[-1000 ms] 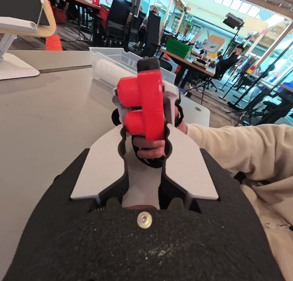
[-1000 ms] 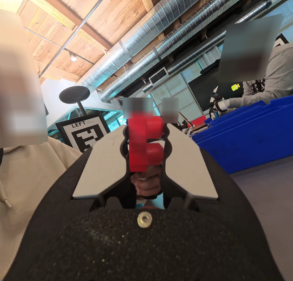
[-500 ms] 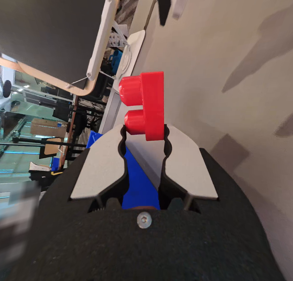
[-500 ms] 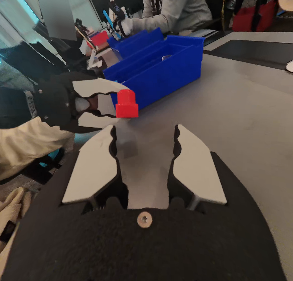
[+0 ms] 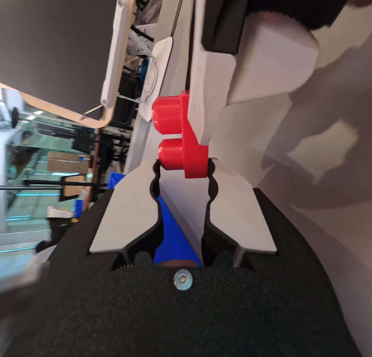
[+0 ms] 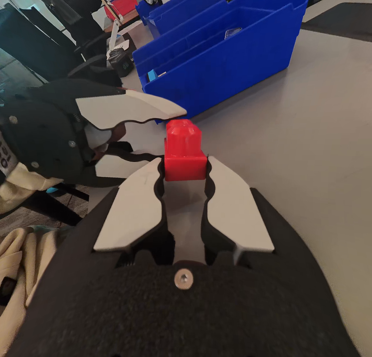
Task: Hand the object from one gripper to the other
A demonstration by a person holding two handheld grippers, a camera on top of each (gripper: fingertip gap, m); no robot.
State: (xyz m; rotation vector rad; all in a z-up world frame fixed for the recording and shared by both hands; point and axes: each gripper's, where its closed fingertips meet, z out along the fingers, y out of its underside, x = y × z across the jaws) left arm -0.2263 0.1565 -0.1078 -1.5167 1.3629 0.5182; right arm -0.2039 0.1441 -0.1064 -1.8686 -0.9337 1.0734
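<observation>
- The red block [image 6: 184, 158] is in the air over the grey surface [image 6: 302, 146], in front of the blue bin [image 6: 217, 65].
- The left hand-held gripper [image 5: 183, 162] is clamped on the block's lower end, as half a second ago.
- The right hand-held gripper [image 6: 184, 167] — half a second ago wide apart and away from the block — now has its two tips against the base, closed on it.

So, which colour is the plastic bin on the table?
Blue; the open plastic bin shows best in the right wrist view.
</observation>
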